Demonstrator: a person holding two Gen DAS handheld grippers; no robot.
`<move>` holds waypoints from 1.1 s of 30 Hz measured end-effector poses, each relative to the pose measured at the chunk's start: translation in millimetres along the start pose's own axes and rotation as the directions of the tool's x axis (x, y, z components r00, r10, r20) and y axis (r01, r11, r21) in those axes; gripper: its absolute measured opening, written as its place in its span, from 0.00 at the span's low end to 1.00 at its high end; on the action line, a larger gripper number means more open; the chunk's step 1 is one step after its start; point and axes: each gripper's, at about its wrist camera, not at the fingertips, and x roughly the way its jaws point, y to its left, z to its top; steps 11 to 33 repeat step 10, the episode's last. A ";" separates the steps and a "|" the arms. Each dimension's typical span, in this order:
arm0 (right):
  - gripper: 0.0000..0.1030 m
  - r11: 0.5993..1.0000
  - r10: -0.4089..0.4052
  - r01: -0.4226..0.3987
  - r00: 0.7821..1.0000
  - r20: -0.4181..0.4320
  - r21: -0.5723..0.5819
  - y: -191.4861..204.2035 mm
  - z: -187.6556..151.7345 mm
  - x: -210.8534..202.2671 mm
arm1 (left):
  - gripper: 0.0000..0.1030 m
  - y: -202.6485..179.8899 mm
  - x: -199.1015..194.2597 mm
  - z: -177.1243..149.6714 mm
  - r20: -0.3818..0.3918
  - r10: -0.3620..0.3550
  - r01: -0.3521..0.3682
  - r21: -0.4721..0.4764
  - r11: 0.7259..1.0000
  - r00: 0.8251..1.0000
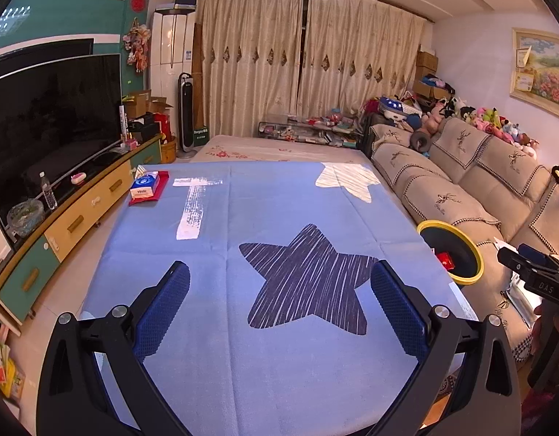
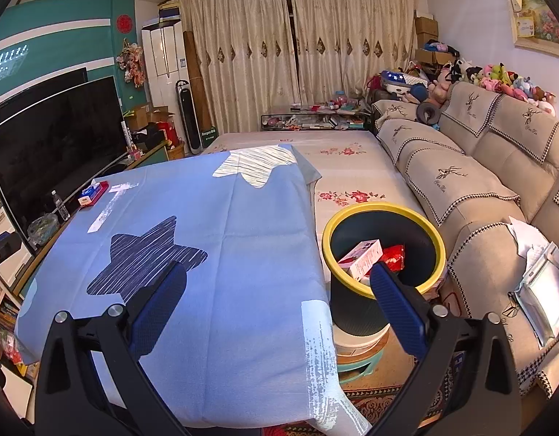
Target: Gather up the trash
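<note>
Since both my grippers, left gripper (image 1: 279, 305) and right gripper (image 2: 279, 305), hang spread and empty, the tissue pack (image 1: 145, 185) lies far ahead-left, nearer my left

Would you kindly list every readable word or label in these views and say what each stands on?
"DAS": on the right gripper body, seen from the left wrist view.
"Vinda", faintly: on the tissue pack.
Green sign by the tower fan: too blurred.
Pink box in the trash bin: too small.
</note>
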 end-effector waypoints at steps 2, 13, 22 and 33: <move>0.93 1.000 0.003 -0.003 1.000 -0.005 -0.003 0.5 0.2 2.7 | 0.95 1.4 7.0 2.5 -0.012 0.008 -0.008 0.000 1.000 1.000; 0.93 0.997 0.021 -0.026 0.998 -0.067 -0.077 21.5 30.6 60.1 | 0.95 40.2 89.3 31.8 -0.096 0.068 -0.074 -0.054 0.996 0.993; 0.93 0.997 0.021 -0.026 0.998 -0.067 -0.077 21.5 30.6 60.1 | 0.95 40.2 89.3 31.8 -0.096 0.068 -0.074 -0.054 0.996 0.993; 0.93 0.997 0.021 -0.026 0.998 -0.067 -0.077 21.5 30.6 60.1 | 0.95 40.2 89.3 31.8 -0.096 0.068 -0.074 -0.054 0.996 0.993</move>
